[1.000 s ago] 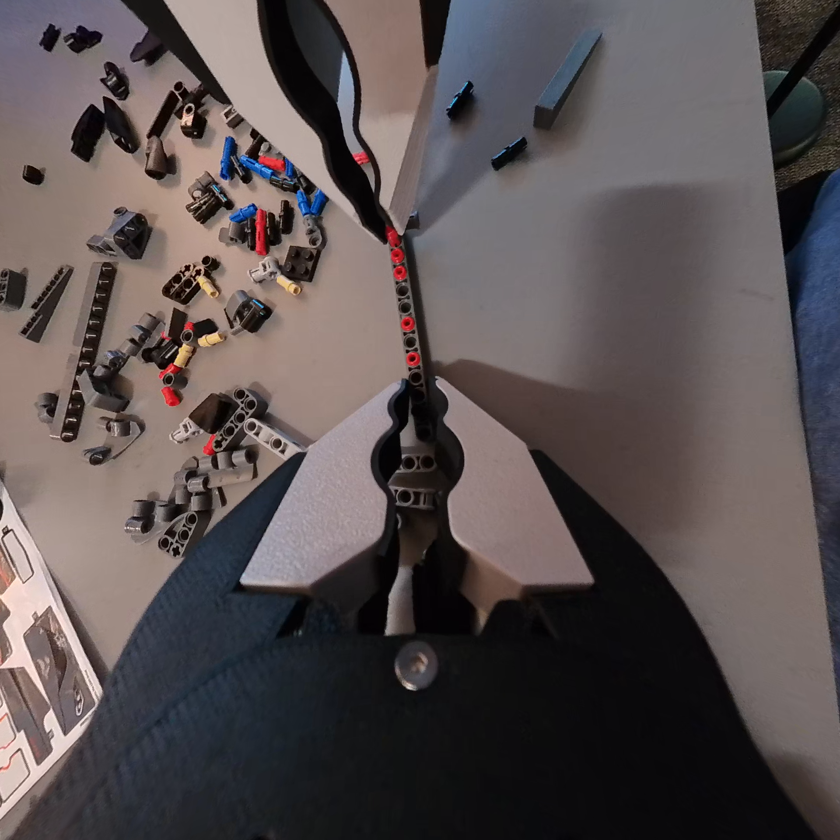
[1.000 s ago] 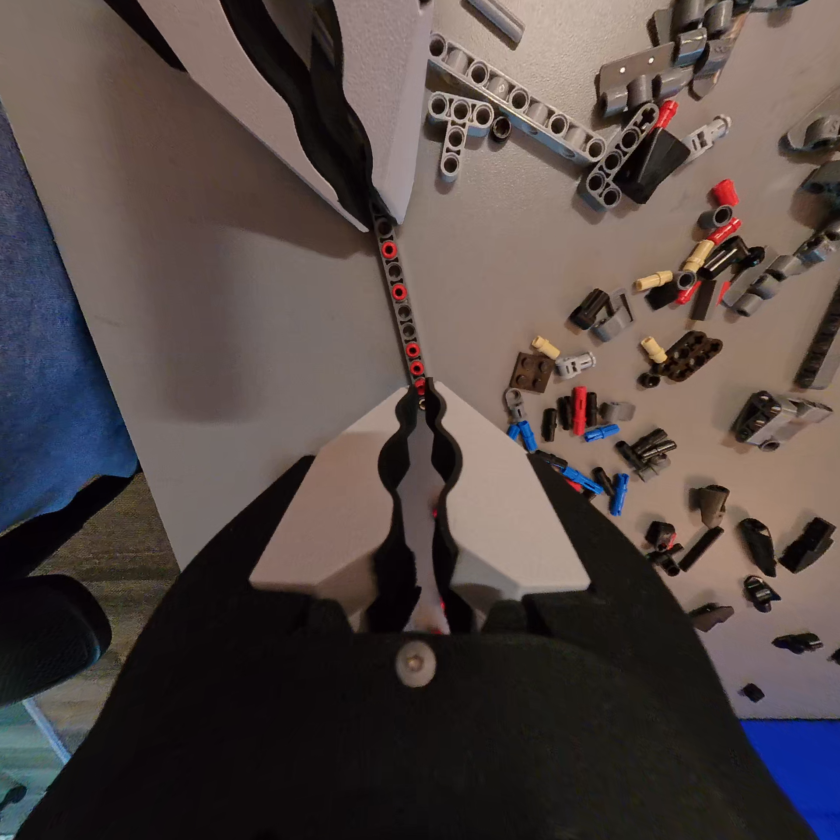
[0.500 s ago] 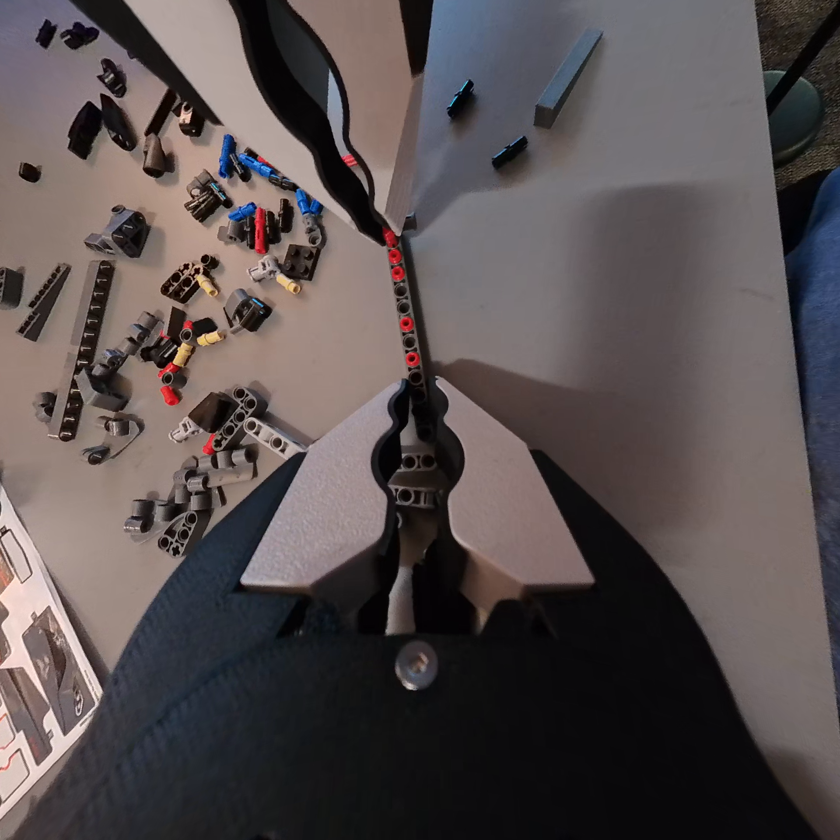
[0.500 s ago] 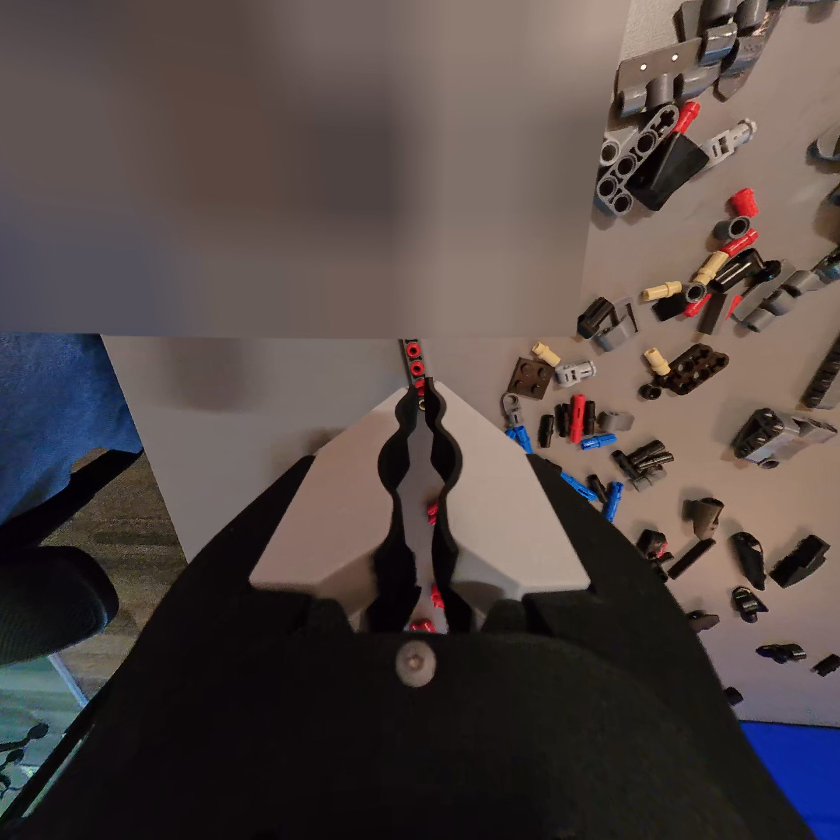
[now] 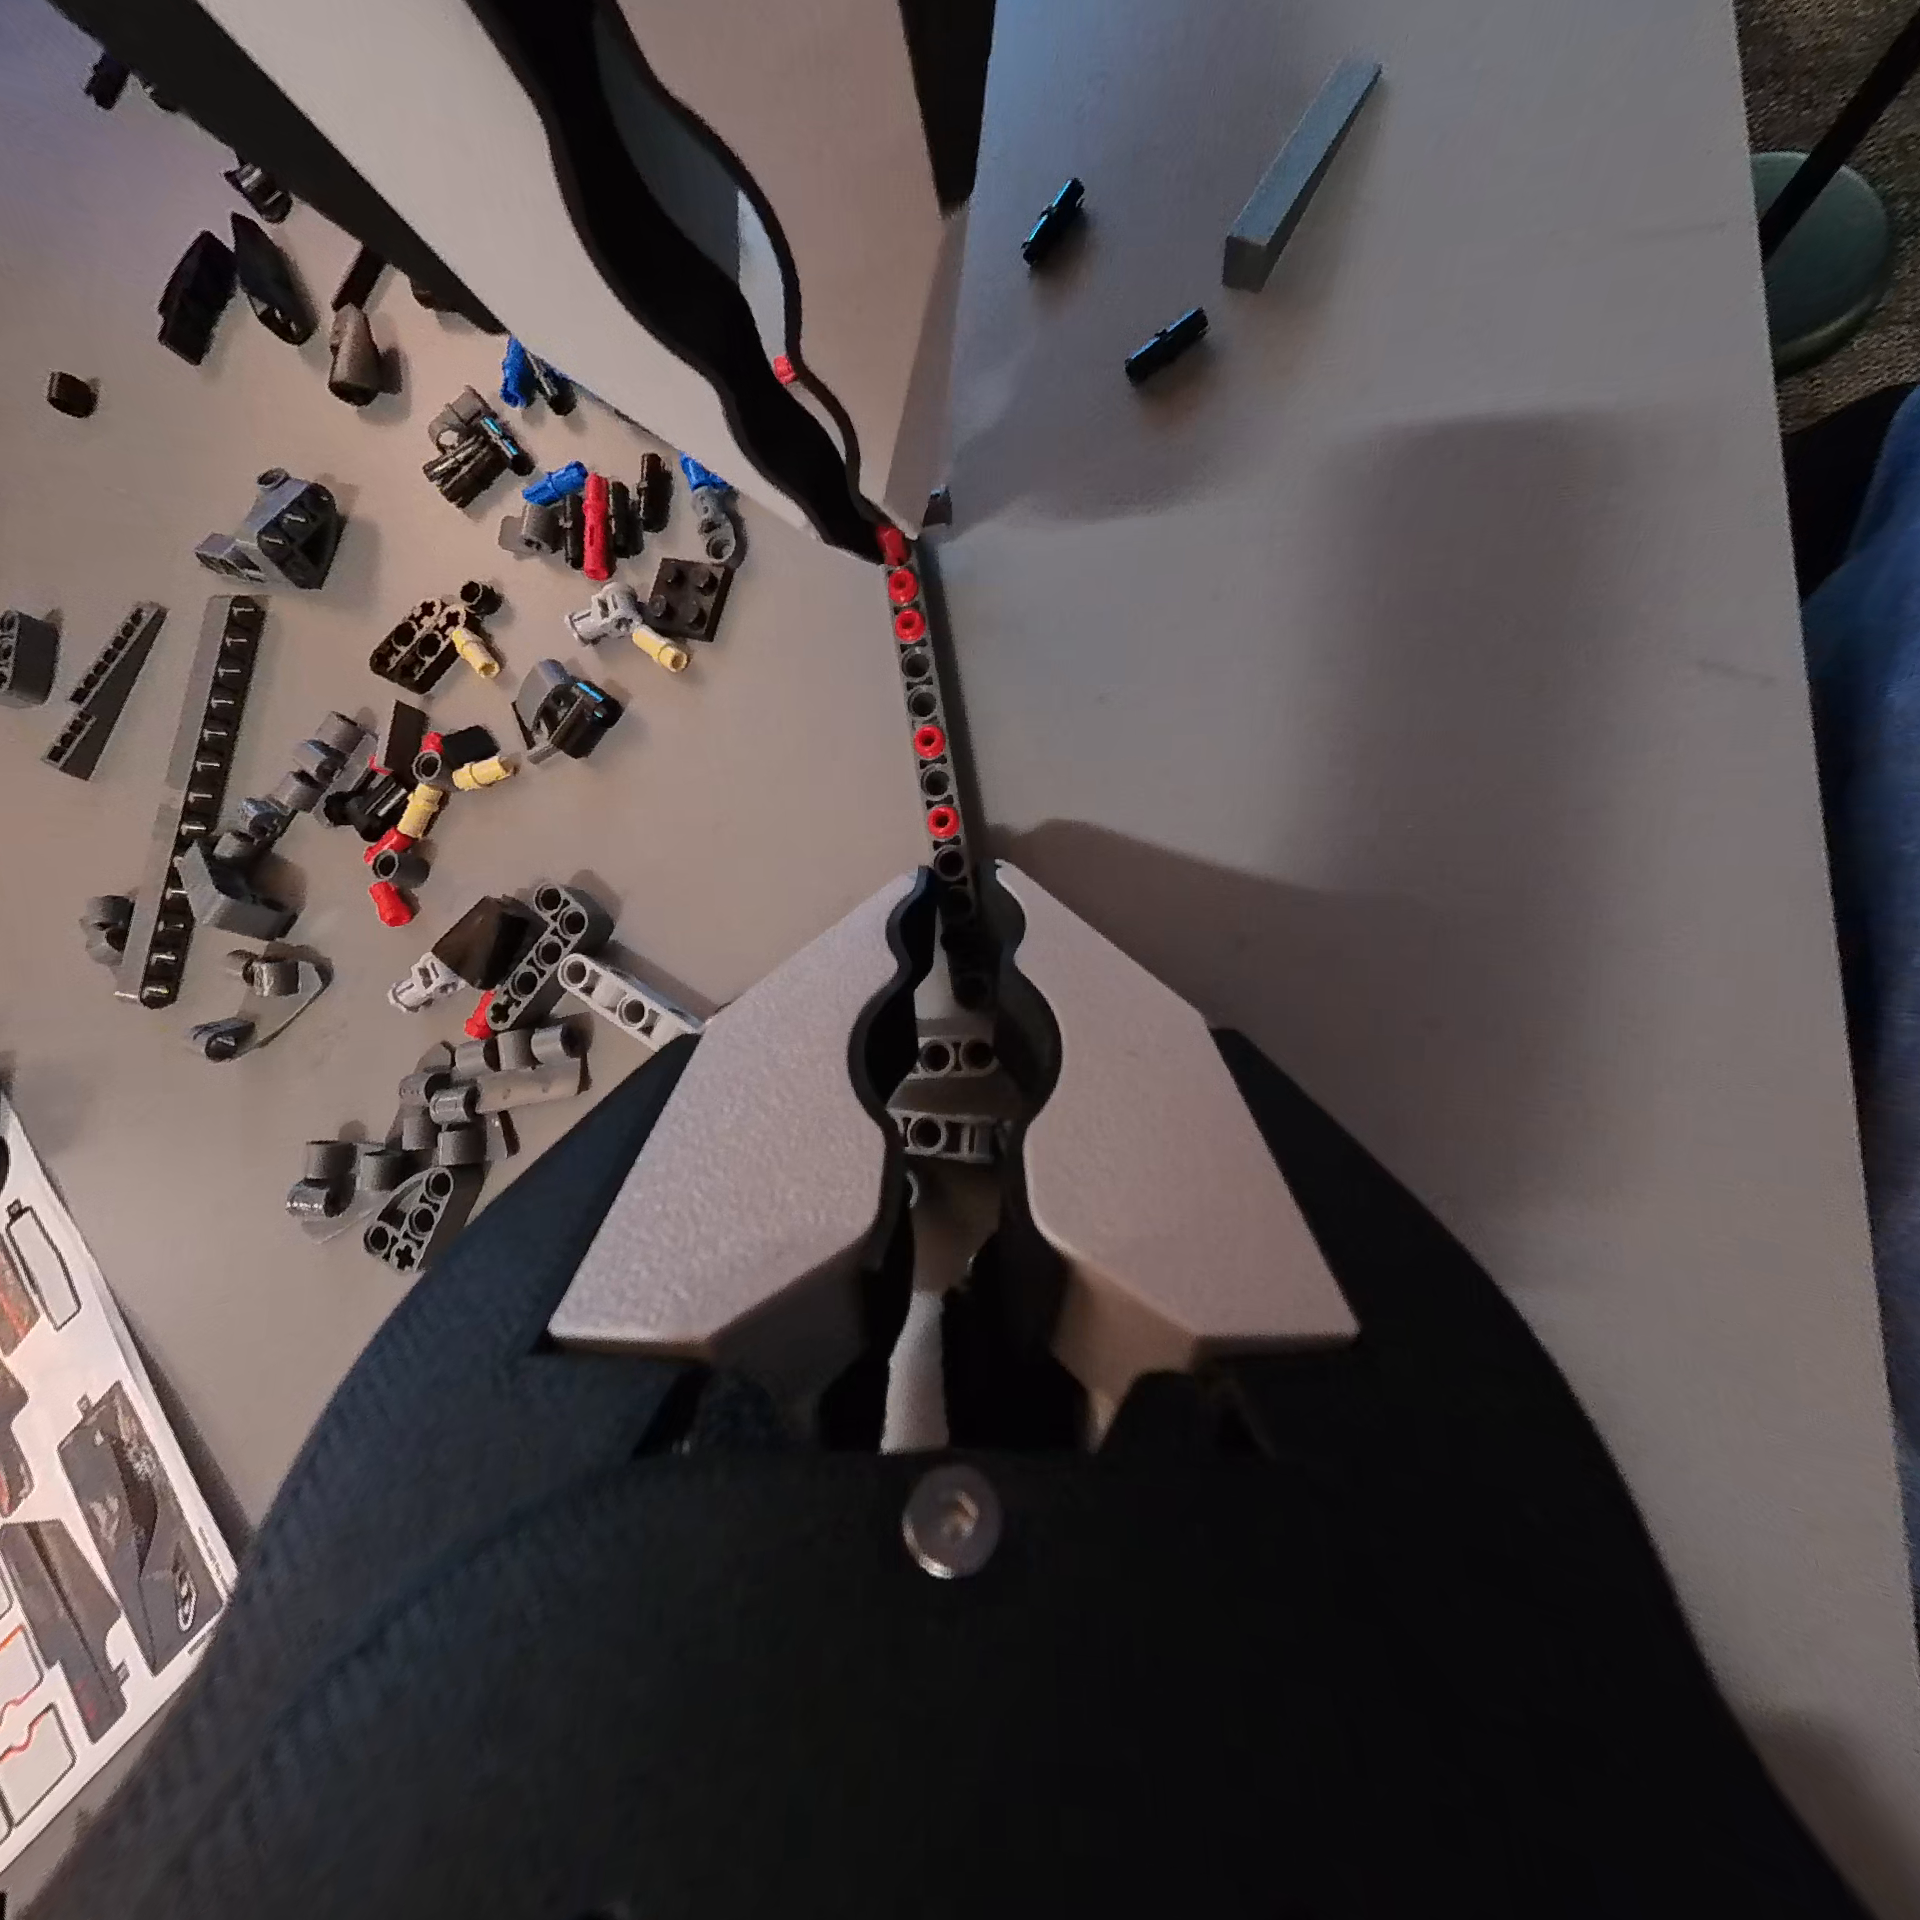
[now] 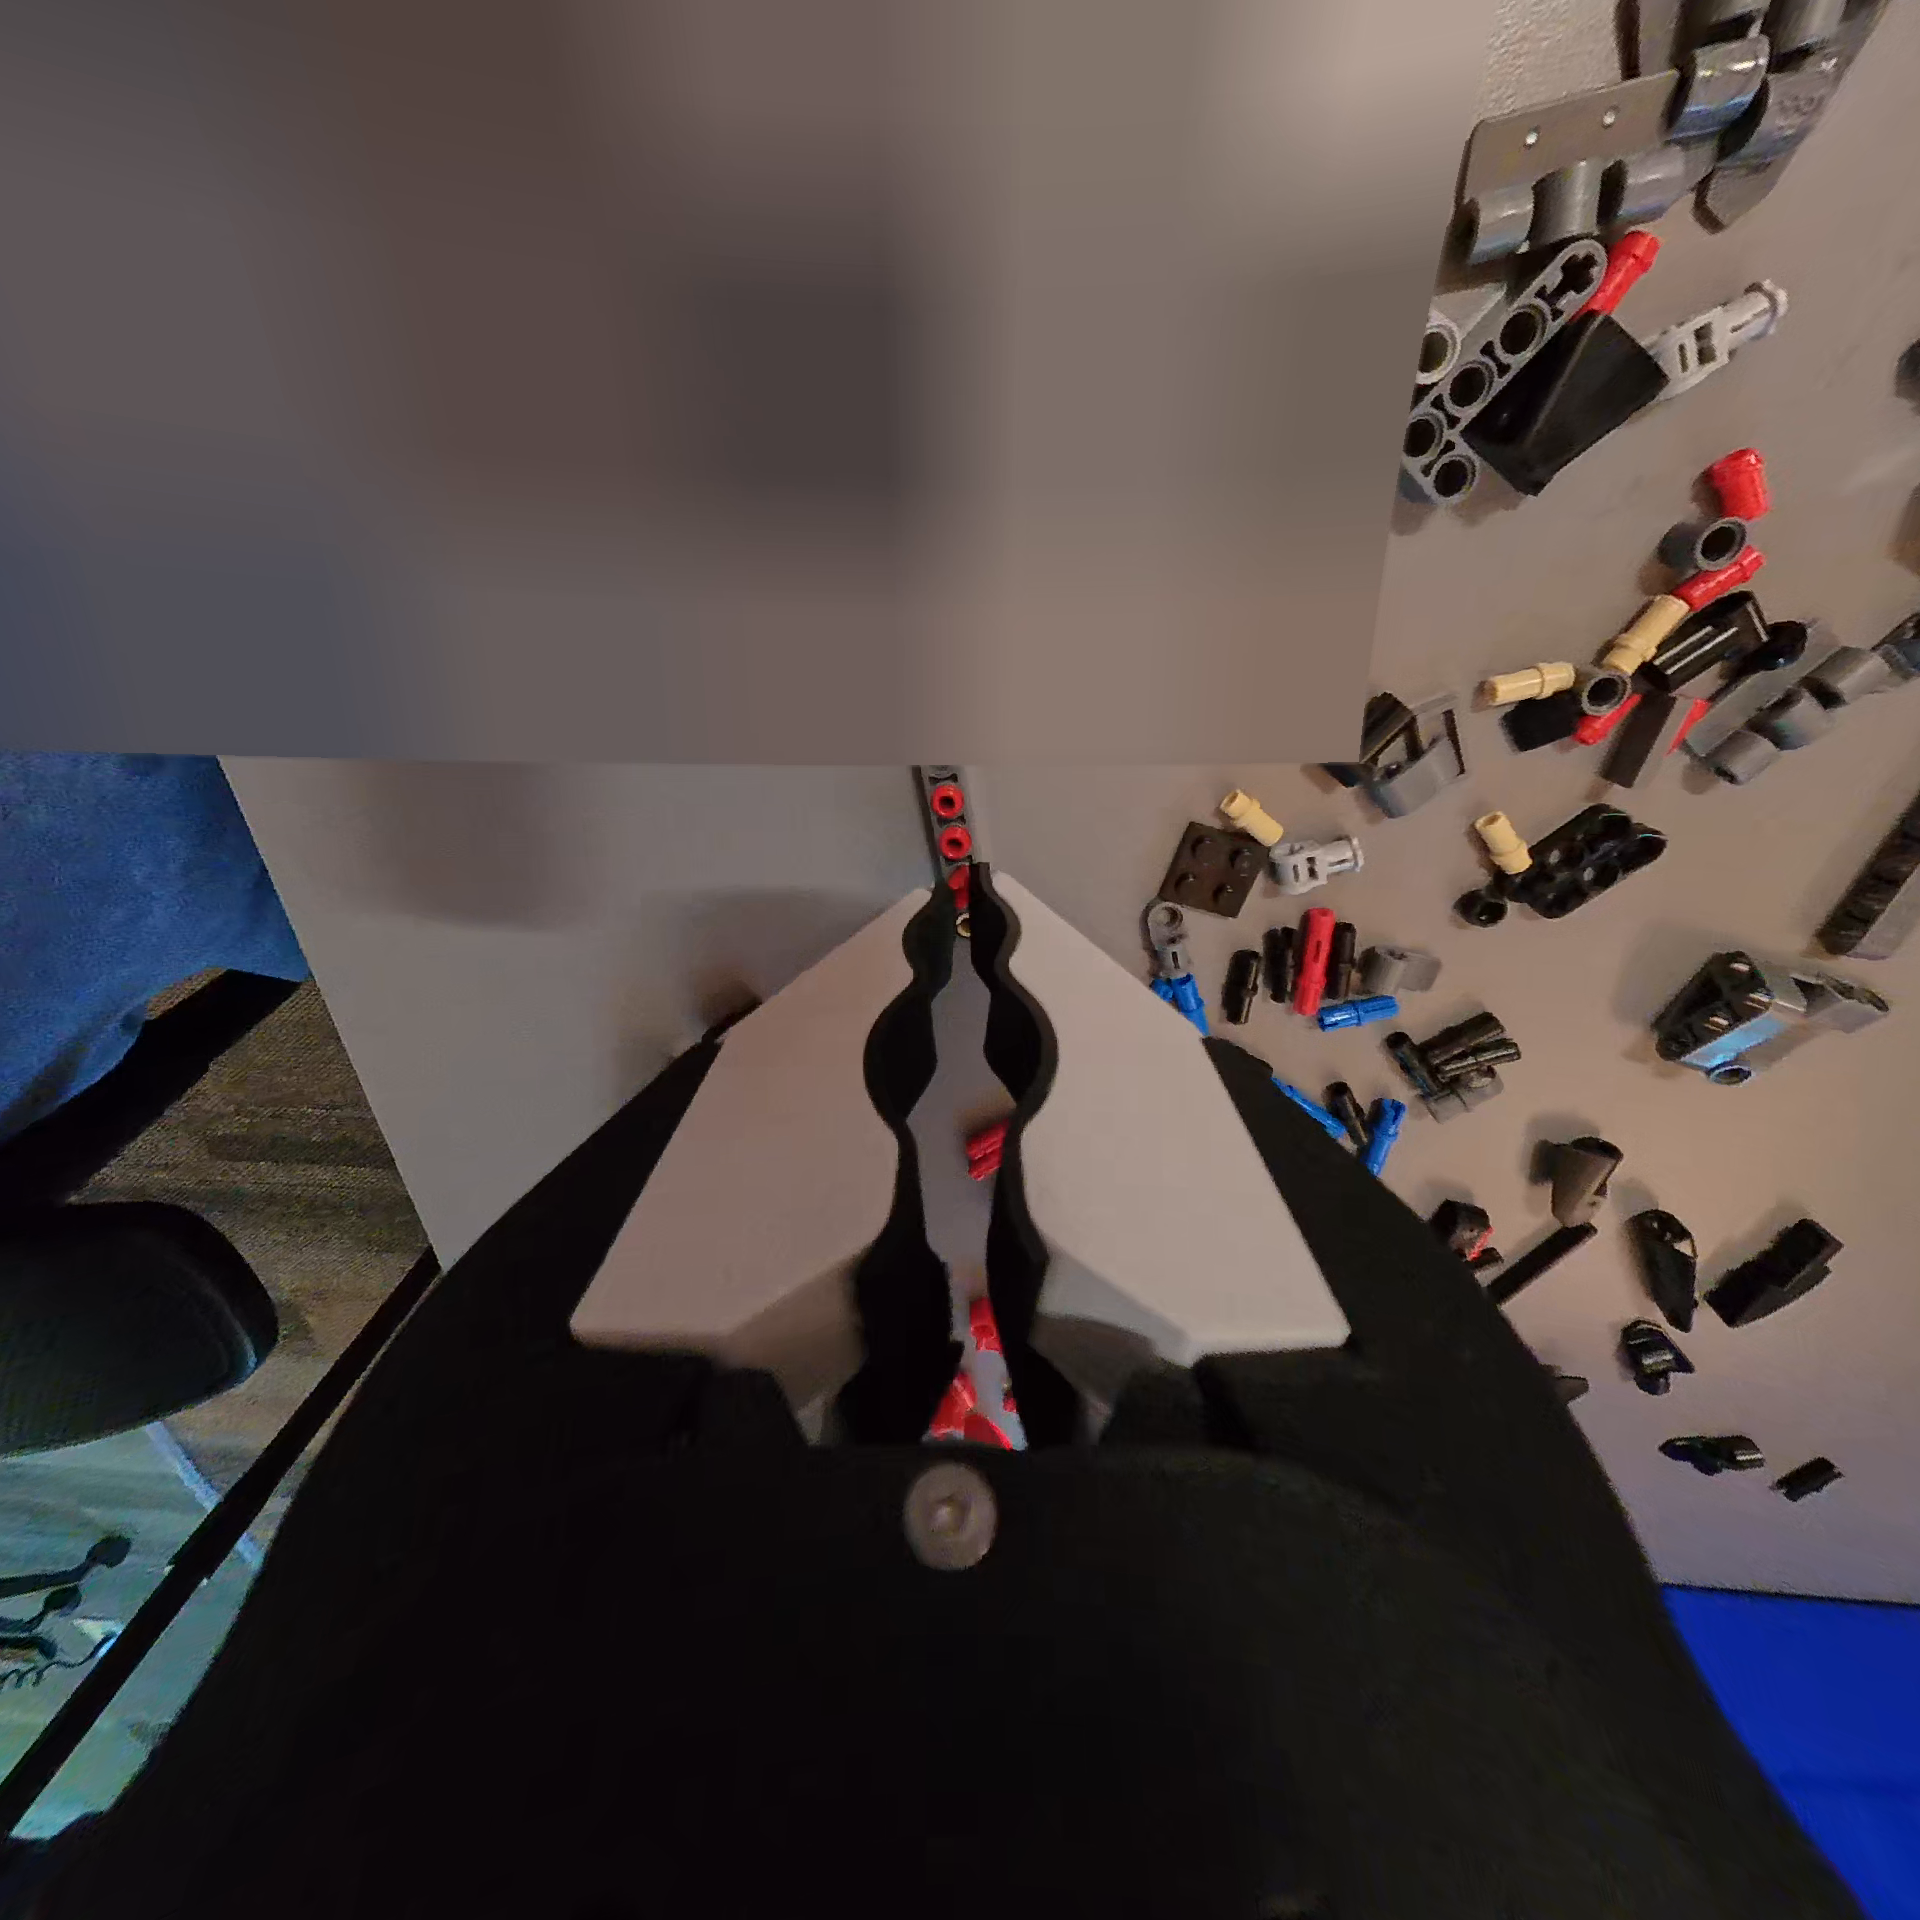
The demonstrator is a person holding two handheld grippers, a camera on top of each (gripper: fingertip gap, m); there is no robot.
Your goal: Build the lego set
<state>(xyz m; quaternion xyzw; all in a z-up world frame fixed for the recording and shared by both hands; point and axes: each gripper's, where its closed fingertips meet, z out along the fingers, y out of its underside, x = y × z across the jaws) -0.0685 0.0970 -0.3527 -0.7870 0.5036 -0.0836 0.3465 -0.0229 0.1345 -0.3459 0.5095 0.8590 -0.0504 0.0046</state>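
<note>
While the left gripper point(image 5: 961, 904) is clamped on one end of the long black plastic beam with holes and red pins point(image 5: 928, 717), the right gripper point(image 6: 961, 899) pinches the opposite end, so the beam hangs between them above the grey table point(image 5: 1403, 727). Its long axis runs straight from one gripper's tips to the other's. Any twist or uneven pull between them could, I judge, flex the thin beam, or slip it from its tip-only hold onto the loose plastic parts point(image 5: 447, 790).

Layout: beam point(image 5: 928, 727) spans between the two claws, above the surface point(image 5: 1351, 727).

Left claw point(image 5: 961, 894) at near end, right claw point(image 5: 894, 530) at far end; loose parts pile point(image 5: 416, 748) lies left; two pins point(image 5: 1164, 343) and a bar point(image 5: 1299, 177) lie beyond, right; instruction sheet point(image 5: 83, 1455) near-left.
</note>
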